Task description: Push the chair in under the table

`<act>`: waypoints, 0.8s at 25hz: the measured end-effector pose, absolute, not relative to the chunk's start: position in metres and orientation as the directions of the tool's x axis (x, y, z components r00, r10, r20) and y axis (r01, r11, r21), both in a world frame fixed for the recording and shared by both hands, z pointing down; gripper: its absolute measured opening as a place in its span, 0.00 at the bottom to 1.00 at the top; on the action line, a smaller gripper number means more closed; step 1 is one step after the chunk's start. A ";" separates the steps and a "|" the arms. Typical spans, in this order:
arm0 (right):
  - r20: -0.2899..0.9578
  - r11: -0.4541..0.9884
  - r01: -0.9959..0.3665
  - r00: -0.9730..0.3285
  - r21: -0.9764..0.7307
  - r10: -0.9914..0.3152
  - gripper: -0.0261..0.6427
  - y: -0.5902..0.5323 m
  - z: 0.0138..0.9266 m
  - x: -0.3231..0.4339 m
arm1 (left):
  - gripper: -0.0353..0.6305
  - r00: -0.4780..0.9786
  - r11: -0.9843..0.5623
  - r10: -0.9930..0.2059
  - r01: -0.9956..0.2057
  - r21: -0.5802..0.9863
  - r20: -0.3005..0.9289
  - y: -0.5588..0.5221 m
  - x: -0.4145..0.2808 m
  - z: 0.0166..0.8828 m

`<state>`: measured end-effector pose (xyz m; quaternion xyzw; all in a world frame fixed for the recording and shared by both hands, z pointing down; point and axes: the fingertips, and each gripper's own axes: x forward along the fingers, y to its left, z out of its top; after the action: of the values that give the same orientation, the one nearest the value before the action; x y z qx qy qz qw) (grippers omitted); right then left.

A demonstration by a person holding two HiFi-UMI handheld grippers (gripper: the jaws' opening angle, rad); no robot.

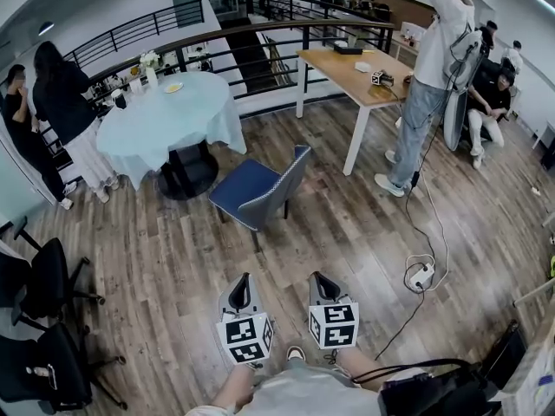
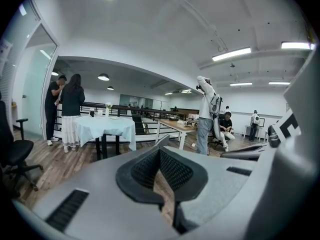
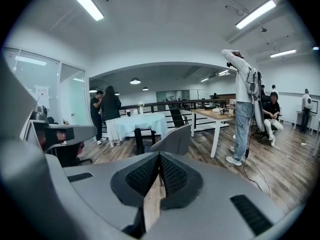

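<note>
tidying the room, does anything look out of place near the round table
The chair stands pulled out from the table, apart from it and at an angle rather than tucked under. A power strip lies loose on the floor.

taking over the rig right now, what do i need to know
Left tool: shut, empty.
Right tool: shut, empty.
Both are short of the chair and touch nothing.
Chair: stands on the floor, apart from the round clothed table, its back toward the tools.
Done: nothing yet.
Left: reach the chair's back and push it in under the table.
</note>
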<state>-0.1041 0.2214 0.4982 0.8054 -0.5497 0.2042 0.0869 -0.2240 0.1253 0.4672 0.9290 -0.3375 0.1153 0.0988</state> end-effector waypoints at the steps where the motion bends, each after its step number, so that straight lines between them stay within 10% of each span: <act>1: 0.426 -0.381 -0.921 0.311 -0.087 -0.849 0.06 0.220 0.499 -0.097 | 0.05 0.746 -0.754 -0.603 -0.648 0.105 0.282 0.124 -0.216 0.468; 20: 0.456 -0.408 -0.901 0.305 -0.146 -0.836 0.06 0.189 0.517 -0.009 | 0.05 0.742 -0.766 -0.590 -0.639 0.071 0.320 0.086 -0.130 0.478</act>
<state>-0.0091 0.1887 0.5175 0.8047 -0.5397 0.2374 0.0687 -0.1295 0.0865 0.4775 0.9290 -0.3308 0.1407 0.0882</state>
